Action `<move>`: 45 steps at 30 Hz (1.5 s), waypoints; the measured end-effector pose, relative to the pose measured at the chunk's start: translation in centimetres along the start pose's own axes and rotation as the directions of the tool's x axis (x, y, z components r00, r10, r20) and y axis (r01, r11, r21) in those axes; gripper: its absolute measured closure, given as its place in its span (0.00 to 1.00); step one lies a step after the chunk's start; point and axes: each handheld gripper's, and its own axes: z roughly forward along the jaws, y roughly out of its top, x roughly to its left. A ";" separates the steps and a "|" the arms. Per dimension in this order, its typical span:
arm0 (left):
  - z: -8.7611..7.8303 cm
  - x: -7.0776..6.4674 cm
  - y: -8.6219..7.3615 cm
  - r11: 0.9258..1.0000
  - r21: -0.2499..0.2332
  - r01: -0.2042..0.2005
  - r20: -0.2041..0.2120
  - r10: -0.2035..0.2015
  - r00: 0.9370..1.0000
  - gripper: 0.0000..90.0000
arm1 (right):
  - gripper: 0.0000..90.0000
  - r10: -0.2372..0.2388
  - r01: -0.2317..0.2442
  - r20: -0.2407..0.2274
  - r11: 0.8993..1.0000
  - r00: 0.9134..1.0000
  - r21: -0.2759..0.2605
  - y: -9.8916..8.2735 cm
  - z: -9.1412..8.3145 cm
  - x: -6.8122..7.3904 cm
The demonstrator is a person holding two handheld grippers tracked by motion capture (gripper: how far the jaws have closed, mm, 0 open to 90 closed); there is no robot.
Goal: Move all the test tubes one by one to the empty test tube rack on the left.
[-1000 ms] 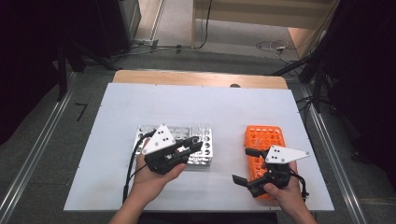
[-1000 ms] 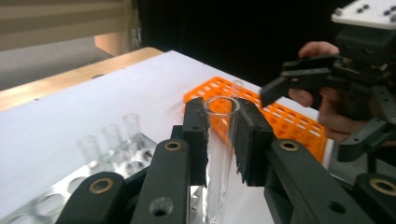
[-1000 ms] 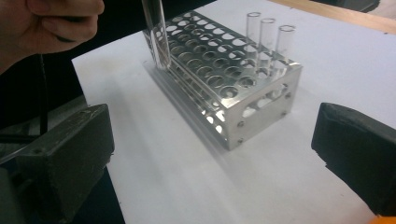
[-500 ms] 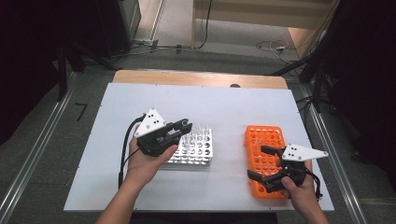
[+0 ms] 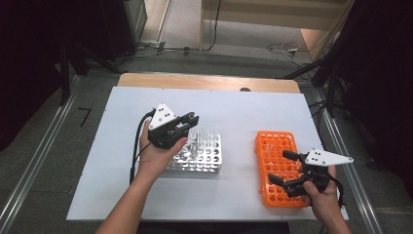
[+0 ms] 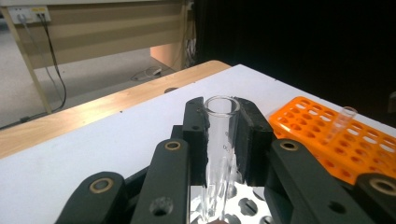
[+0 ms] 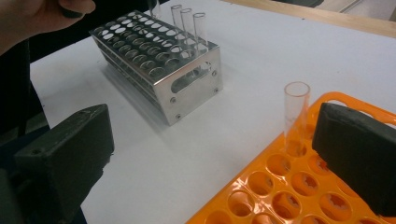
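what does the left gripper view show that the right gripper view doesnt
The left gripper view alone shows a clear glass test tube clamped between the left tongs, plus the wooden table edge and a wall socket strip.

The right gripper view alone shows the whole silver metal tube rack with three clear tubes standing in it, and the right tongs open with nothing between them.

Both show the orange plastic tube rack, one clear tube upright in it, and the white tabletop.

A clear glass test tube point(image 6: 220, 140), open mouth up, stands upright above the metal rack point(image 5: 200, 156).
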 end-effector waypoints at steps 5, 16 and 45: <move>1.2 0.4 -0.6 1.000 0.011 0.006 -0.018 -0.005 1.000 0.85 | 0.00 0.005 -0.005 0.008 1.000 1.000 -0.003 -0.1 -0.2 -0.3; 2.4 0.7 -2.2 0.998 0.065 0.014 -0.037 -0.012 0.999 0.84 | 0.00 0.009 -0.008 0.014 1.000 1.000 -0.009 -0.2 -0.5 -0.6; 2.0 0.6 -3.0 0.981 0.183 0.057 -0.019 -0.054 0.998 0.68 | 0.00 0.016 -0.016 0.023 1.000 1.000 -0.004 -0.3 -0.4 -0.7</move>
